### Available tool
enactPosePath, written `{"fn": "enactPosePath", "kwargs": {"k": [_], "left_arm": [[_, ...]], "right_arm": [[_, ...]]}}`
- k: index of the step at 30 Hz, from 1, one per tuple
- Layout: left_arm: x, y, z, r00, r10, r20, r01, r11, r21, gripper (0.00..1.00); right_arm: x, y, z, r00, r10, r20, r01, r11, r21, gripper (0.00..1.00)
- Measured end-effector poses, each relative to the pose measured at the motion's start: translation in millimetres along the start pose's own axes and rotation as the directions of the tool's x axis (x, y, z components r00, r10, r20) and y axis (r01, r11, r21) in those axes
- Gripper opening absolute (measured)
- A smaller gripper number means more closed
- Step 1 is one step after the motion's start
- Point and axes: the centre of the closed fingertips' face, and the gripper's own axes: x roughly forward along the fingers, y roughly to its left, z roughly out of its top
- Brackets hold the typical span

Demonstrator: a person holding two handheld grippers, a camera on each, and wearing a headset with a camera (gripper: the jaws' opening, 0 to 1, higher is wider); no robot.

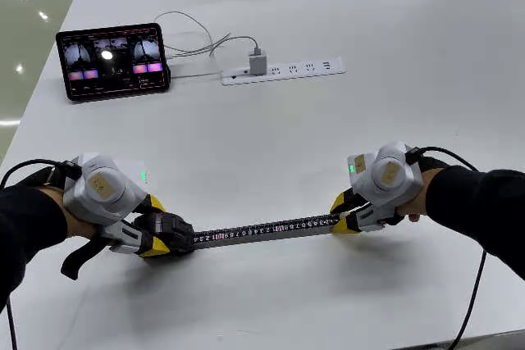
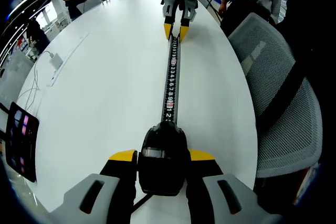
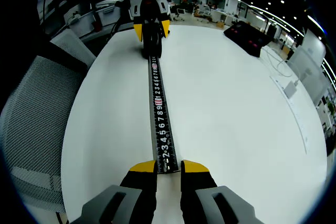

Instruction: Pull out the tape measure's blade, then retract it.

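A black tape measure case rests on the white table, and my left gripper is shut on it. In the left gripper view the case sits between the yellow-tipped jaws of the left gripper. The blade is pulled out flat across the table, numbers up. My right gripper is shut on its free end. From the right gripper view, the blade runs from the right gripper to the case. About 25 units of blade are out.
At the back left a tablet lies with its screen lit. A power strip with a charger and cables lies behind the middle. A mesh chair stands at the near table edge. Gripper cables trail off both sides.
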Motion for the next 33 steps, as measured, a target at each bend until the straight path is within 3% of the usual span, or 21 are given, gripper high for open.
{"fn": "enactPosePath", "kwargs": {"k": [6, 10, 19, 22, 24, 25, 29, 32, 33], "left_arm": [[-6.0, -1.3, -0.2, 0.9999, -0.012, 0.005, 0.012, 1.000, -0.020, 0.34], [-9.3, -0.8, -0.9, 0.9998, -0.011, 0.016, 0.012, 0.999, -0.049, 0.42], [-15.2, 2.9, 6.6, 0.9964, 0.019, 0.083, -0.007, 0.989, -0.146, 0.60], [-16.0, 2.0, 6.9, 0.9950, 0.027, 0.096, -0.010, 0.986, -0.169, 0.61], [-17.0, 3.0, 5.1, 0.9934, 0.042, 0.107, -0.019, 0.979, -0.203, 0.62], [-17.0, 4.5, 2.9, 0.9921, 0.058, 0.112, -0.029, 0.969, -0.245, 0.64], [-17.7, 6.3, 0.7, 0.9866, 0.089, 0.137, -0.042, 0.948, -0.315, 0.69], [-19.8, 10.9, 0.3, 0.9782, 0.136, 0.157, -0.074, 0.934, -0.349, 0.77], [-21.3, 13.2, 1.2, 0.9713, 0.162, 0.174, -0.088, 0.924, -0.371, 0.78]], "right_arm": [[-4.0, -1.1, 2.0, 1.0000, -0.006, -0.006, 0.006, 1.000, -0.004, 0.18], [-5.4, 2.6, 3.3, 1.0000, -0.007, -0.002, 0.007, 1.000, -0.004, 0.25], [-17.4, 4.4, -1.6, 0.9986, -0.046, 0.026, 0.044, 0.996, 0.076, 0.34], [-22.1, 1.8, -2.1, 0.9964, -0.073, 0.044, 0.068, 0.992, 0.109, 0.36], [-24.4, -0.7, -3.6, 0.9939, -0.095, 0.057, 0.086, 0.986, 0.144, 0.42], [-27.4, -2.2, -0.5, 0.9903, -0.117, 0.075, 0.103, 0.980, 0.167, 0.45], [-34.3, -3.6, 2.5, 0.9822, -0.152, 0.110, 0.126, 0.968, 0.218, 0.52], [-39.0, -3.0, 5.2, 0.9731, -0.185, 0.137, 0.144, 0.954, 0.264, 0.56], [-40.9, -2.5, 4.5, 0.9700, -0.195, 0.145, 0.150, 0.949, 0.276, 0.58]]}}
